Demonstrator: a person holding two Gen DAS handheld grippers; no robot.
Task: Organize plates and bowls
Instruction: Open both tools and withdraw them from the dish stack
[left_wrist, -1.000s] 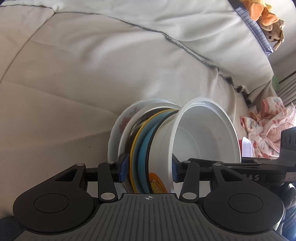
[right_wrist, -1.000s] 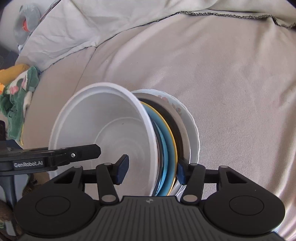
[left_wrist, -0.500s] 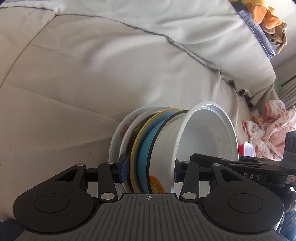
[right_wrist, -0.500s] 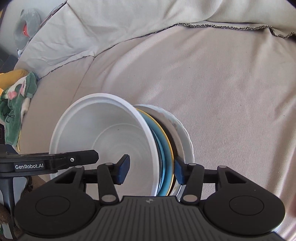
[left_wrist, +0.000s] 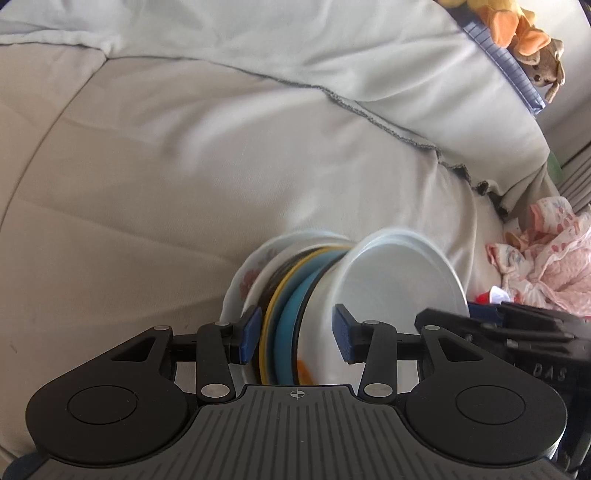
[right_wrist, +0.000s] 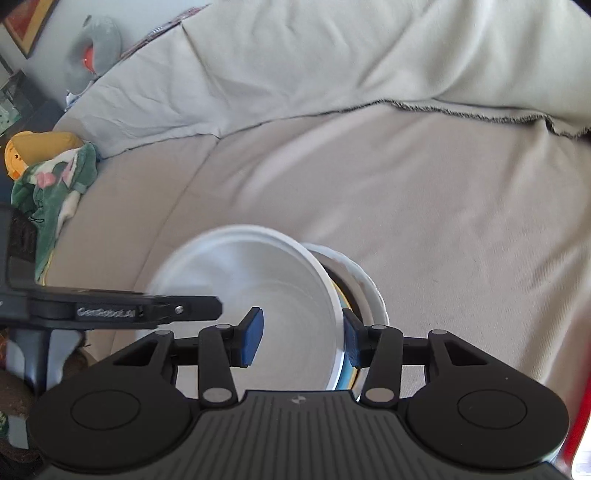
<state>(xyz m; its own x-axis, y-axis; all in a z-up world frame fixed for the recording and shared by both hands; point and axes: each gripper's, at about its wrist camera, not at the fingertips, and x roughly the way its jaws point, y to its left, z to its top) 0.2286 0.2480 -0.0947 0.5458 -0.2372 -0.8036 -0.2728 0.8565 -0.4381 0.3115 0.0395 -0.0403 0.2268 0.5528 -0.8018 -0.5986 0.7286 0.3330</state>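
Observation:
A stack of dishes stands on edge over the sofa seat, held from both sides. It holds a floral plate (left_wrist: 247, 273), a dark plate, a yellow plate (left_wrist: 280, 291), a blue plate (left_wrist: 291, 317) and a white bowl (left_wrist: 399, 280). My left gripper (left_wrist: 297, 336) is shut on the stack, one pad behind the floral plate, the other inside the bowl. My right gripper (right_wrist: 303, 339) has its jaws closing on the same stack. Its left pad is inside the white bowl (right_wrist: 258, 273) and its right pad is against the floral plate (right_wrist: 369, 291).
The beige sofa seat (left_wrist: 166, 184) spreads all around, with a pale throw (left_wrist: 332, 55) over the backrest. Plush toys (left_wrist: 524, 33) and pink patterned cloth (left_wrist: 546, 258) sit to the right. Green floral cloth (right_wrist: 55, 184) and a grey plush (right_wrist: 96, 48) lie at the other end.
The right jaws have narrowed onto the stack. The stack sits lower and smaller in both views, and more of the backrest shows. The left grip is unchanged.

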